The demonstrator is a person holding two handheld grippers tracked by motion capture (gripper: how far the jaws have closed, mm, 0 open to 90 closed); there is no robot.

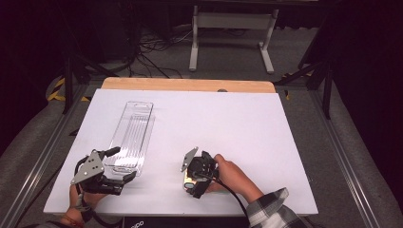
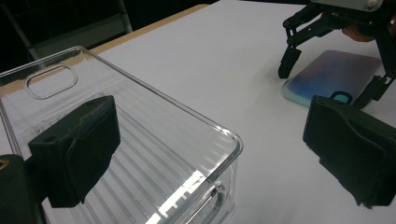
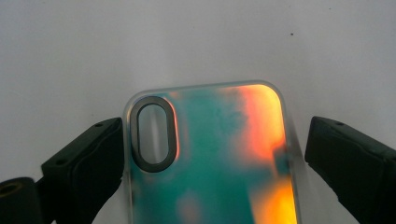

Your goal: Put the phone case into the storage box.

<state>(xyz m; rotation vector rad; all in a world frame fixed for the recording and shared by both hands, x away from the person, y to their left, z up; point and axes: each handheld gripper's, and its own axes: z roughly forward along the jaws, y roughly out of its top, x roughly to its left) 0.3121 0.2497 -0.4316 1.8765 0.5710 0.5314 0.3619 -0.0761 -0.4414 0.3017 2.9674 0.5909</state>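
While the right tool (image 1: 189,175) hangs low over the near middle of the white tabletop (image 1: 228,123), its jaws stand spread to either side of an iridescent phone case (image 3: 210,158) that lies flat with its back facing up. In the right gripper view the left jaw sits just beside the case's edge next to the oval camera cutout (image 3: 153,134), perhaps touching it, and the right jaw stands a little apart from the opposite edge, so the case is bracketed but not pinched. The case shimmers teal, orange and yellow there, and bluish in the left gripper view, where it lies flat under the far tool. The left tool (image 1: 119,166) is at the near left of the tabletop, its jaws also spread wide and holding nothing. One jaw hovers over the near end of a clear ribbed plastic tray (image 1: 130,137), the other beyond the tray's corner above bare tabletop. The tray lies lengthwise running away from the person, with a slot handle at each end, well apart from the phone case.
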